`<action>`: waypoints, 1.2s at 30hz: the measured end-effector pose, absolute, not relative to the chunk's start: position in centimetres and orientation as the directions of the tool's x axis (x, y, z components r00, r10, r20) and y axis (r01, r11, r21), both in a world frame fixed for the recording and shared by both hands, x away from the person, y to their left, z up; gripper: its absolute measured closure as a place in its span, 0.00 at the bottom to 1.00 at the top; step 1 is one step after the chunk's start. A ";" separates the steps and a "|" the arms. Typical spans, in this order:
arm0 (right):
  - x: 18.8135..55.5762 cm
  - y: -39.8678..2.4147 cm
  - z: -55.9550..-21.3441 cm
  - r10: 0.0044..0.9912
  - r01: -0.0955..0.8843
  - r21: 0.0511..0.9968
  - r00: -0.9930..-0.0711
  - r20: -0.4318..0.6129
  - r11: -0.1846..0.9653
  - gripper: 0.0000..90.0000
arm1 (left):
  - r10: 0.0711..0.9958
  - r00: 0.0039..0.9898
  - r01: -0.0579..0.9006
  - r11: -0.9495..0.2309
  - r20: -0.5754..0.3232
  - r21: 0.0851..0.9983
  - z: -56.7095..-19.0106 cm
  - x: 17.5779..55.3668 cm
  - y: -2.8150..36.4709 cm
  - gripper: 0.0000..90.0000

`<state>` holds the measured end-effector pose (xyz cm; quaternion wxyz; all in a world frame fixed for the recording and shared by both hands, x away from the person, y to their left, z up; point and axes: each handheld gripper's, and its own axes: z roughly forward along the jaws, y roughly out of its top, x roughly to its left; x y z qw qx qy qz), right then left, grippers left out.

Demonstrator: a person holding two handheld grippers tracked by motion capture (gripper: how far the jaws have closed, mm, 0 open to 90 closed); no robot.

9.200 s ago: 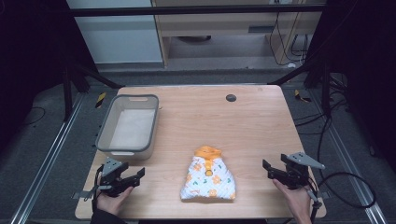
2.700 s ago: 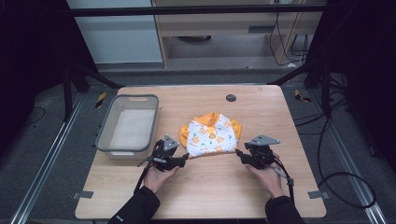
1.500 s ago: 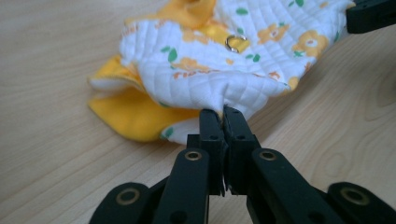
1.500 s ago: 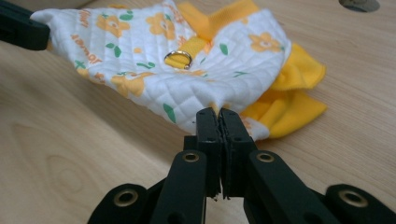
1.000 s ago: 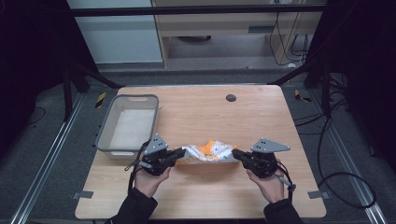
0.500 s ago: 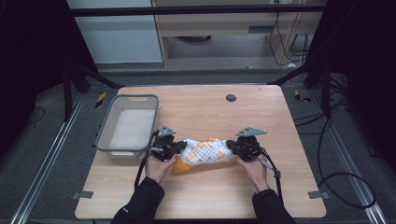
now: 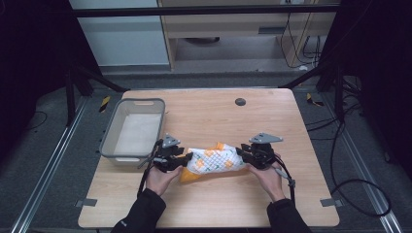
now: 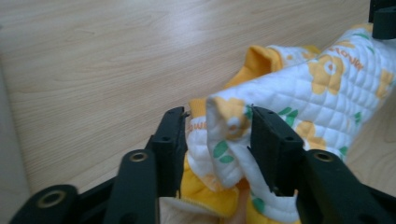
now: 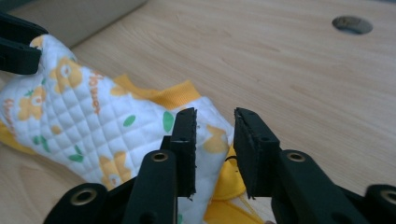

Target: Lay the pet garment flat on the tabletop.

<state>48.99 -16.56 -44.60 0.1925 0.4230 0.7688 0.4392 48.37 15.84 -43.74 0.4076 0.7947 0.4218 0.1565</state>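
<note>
I have the quilted cloth (image 7: 214, 162) between my two hands near the middle of the table (image 7: 291, 126), a little toward the near edge; it is a white padded piece printed with yellow flowers and green leaves, with an orange lining showing at its folds, and it is bunched into a short roll that runs left to right. My left gripper (image 8: 219, 140) has its jaws set either side of the roll's left end, with a thick fold of fabric filling the gap between them; they look pressed onto it, not fully together. My right gripper (image 9: 212, 140) stands at the right end; a corner of the cloth sits between its jaws, but a sliver of space shows beside the far jaw, so I judge this hold to be the looser one, perhaps barely a hold at all. The grey bin (image 7: 133, 128) stands just to the left of my left hand (image 7: 160, 177), apart from the cloth.

The risk I see is the right corner slipping free if I lift or stretch, because so little fabric is caught there; the roll would then sag and unfold from that end. Pulling my hands apart too hard could also drag the thick left fold out; and swinging left carelessly could knock the bin's rim.
</note>
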 end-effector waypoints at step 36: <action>42.5 -18.2 -50.0 0.741 0.477 0.781 -0.671 0.027 0.404 0.69 | 0.694 0.720 0.489 -0.503 -0.004 0.713 -48.4 39.8 15.7 0.68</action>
